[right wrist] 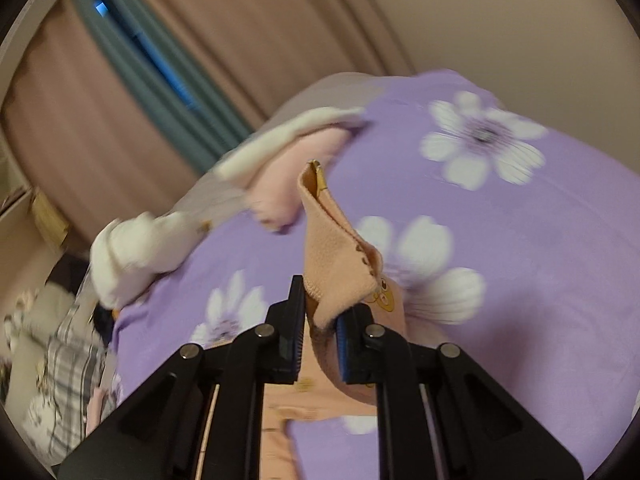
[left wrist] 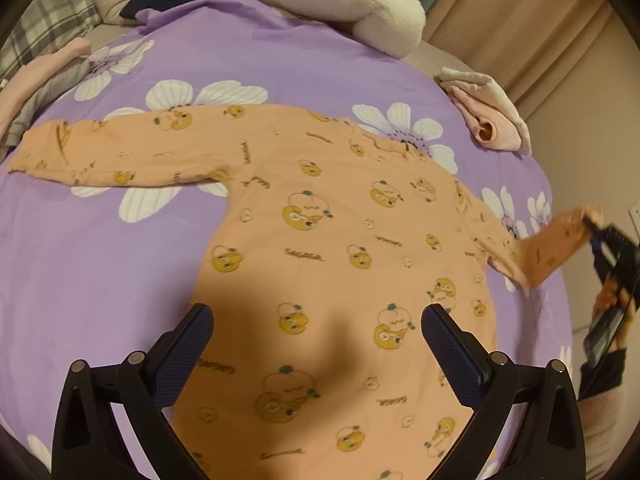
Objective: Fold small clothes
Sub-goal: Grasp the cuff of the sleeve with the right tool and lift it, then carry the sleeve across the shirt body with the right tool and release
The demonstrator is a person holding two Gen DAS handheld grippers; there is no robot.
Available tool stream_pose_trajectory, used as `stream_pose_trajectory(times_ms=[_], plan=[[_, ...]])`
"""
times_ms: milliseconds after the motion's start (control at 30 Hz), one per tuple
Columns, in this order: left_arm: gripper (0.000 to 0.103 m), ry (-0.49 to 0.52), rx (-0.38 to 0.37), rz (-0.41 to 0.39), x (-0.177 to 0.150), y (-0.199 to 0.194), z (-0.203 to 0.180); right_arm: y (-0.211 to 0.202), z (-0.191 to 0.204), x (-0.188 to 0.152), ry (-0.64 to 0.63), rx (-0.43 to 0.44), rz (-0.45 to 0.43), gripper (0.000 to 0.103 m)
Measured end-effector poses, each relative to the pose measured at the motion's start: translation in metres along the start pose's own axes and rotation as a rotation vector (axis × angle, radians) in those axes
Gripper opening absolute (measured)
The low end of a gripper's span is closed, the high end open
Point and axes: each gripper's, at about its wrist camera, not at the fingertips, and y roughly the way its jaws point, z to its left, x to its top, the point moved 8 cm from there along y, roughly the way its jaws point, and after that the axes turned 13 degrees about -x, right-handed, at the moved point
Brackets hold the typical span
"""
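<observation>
Peach cotton fills most of my left view: the shirt [left wrist: 340, 248] lies flat, front down or up I cannot tell, on the purple sheet [left wrist: 100, 260], its body running from centre frame to the bottom edge. One sleeve [left wrist: 120, 152] stretches flat toward the upper left. The other sleeve's cuff [left wrist: 560, 244] is lifted off the sheet at the right edge, pinched in my right gripper [left wrist: 592, 228].

From the right wrist the cuff [right wrist: 332, 264] stands up between the two fingers, which are clamped on it at centre frame, just above the sheet [right wrist: 540, 260].

My left gripper [left wrist: 316, 336] hovers over the shirt's lower body with its fingers wide apart, holding nothing.

I judge this to be the first fold: bringing the lifted sleeve in across the body. Next I should carry the cuff leftward over the chest and lay it flat, keeping the cloth taut so it does not bunch. My left gripper could press the body down to stop it sliding.

A folded pile [left wrist: 488, 112] sits at the upper right, well apart from the shirt.
</observation>
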Motion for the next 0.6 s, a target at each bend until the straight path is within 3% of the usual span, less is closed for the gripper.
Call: stream_pose_trajectory(times_ms=[333, 600], plan=[[0.103, -0.079, -0.004, -0.023, -0.004, -0.021, 0.039, 0.000, 0.141, -0.024, -0.311, 0.048, -0.058, 0.008], [0.103, -0.142, 0.020, -0.033, -0.007, -0.031, 0.070, 0.017, 0.232, -0.113, -0.566, 0.058, -0.047, 0.008]])
